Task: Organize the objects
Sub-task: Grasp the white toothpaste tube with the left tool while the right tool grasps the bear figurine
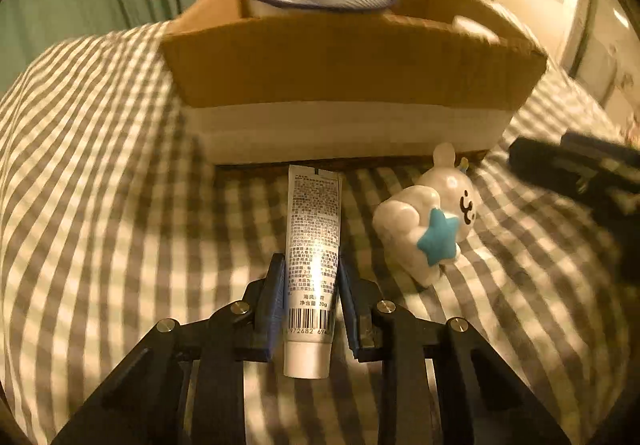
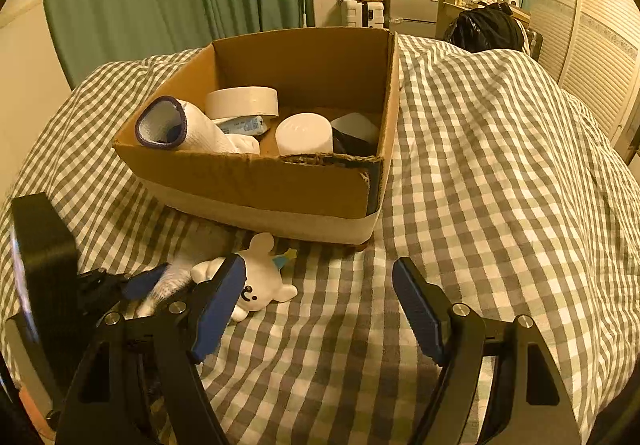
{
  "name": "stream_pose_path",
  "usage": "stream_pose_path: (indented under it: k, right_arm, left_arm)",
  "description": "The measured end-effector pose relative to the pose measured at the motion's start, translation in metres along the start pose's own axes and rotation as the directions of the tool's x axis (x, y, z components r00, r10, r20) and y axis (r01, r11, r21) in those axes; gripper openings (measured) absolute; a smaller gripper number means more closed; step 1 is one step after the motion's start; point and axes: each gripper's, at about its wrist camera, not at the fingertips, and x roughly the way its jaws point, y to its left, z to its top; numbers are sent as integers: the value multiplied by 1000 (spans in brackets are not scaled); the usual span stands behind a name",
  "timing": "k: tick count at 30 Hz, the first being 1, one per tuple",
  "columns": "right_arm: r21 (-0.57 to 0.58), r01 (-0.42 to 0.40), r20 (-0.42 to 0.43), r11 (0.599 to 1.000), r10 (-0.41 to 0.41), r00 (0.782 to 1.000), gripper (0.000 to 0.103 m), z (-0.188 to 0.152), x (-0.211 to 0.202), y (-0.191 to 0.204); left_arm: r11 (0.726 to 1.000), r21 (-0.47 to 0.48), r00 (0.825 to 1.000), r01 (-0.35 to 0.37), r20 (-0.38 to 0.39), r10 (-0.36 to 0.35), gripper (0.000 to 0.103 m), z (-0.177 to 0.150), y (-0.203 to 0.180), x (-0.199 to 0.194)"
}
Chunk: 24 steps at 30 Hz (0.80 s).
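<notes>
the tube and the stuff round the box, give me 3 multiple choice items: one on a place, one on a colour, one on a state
1. Where does the white figurine lie?
A. in the cardboard box
B. on the checked cloth in front of the box
C. on the floor
2. What colour is its star?
A. red
B. blue
C. black
3. What is the left gripper doing?
A. standing open
B. closed on the figurine
C. closed on the tube

Answers: 1 B, it lies outside the box wall; 2 B, a blue star shows; 3 C, both pads press the tube's sides.
</notes>
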Motion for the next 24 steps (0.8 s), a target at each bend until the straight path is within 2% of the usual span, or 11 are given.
stream_pose_path:
  k: [8,10,11,19,22,24]
  right_arm:
    - [-20,-40,-17,999,40,999,89,-3,8,13]
    - [-37,-51,-33,998,49,998,89,-4,13,20]
    - [-46,-51,-40,998,49,998,89,-5,16,23]
    - [-98,-47,-86,994,38,996,89,-11,40,46]
    - [-113,-48,-117,992,35,992,89,-14,50,52]
    - [-120,-45,-134,992,28,991,89,-14,57,54]
  left_arm:
    - [991,-101,996,-86,19,88,26,-1,27,-23]
    - [978,-94,982,-184,31,187,26,-1,29,-26]
    - [975,-90,978,-204,35,208,26,2,28,-26]
    - [979,-150,989,-139,19,144,26,4,50,-25]
    - [979,-156,991,-131,20,135,26,-15,43,-35]
    - [979,-156,991,-129,18,134,26,-12,40,-36]
